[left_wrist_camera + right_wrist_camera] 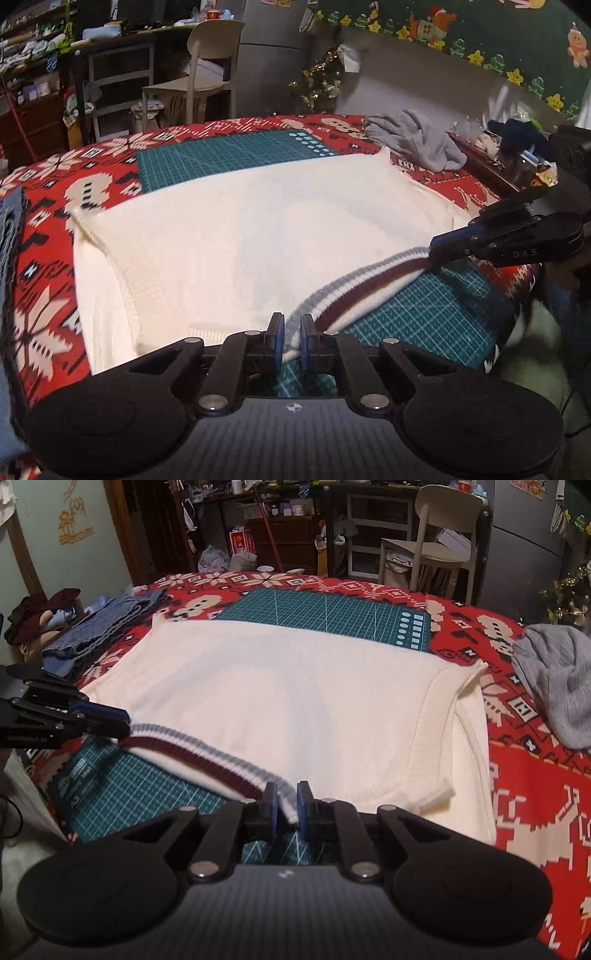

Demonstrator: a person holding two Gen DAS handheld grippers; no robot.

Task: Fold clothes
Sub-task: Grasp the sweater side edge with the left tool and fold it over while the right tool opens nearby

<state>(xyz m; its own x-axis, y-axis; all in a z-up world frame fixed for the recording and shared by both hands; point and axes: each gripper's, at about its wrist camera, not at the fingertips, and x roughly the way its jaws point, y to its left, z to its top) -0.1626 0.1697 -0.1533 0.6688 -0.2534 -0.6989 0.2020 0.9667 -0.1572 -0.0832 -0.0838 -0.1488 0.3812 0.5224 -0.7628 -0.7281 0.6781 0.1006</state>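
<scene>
Both tongs, left tongs [291, 332] and right tongs [287, 805], pinch the striped hem [354, 286] of the white sweater [240, 229]. Its sleeves look tucked in; the fold across the green mat [436, 314] is not done.

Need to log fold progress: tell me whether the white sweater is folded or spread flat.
Partly folded: the white sweater lies doubled on the table, and its striped hem, pinched by both grippers, sits over the body.

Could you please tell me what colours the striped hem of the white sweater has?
The hem is striped grey, white and dark red, clearest in the right wrist view.
</scene>
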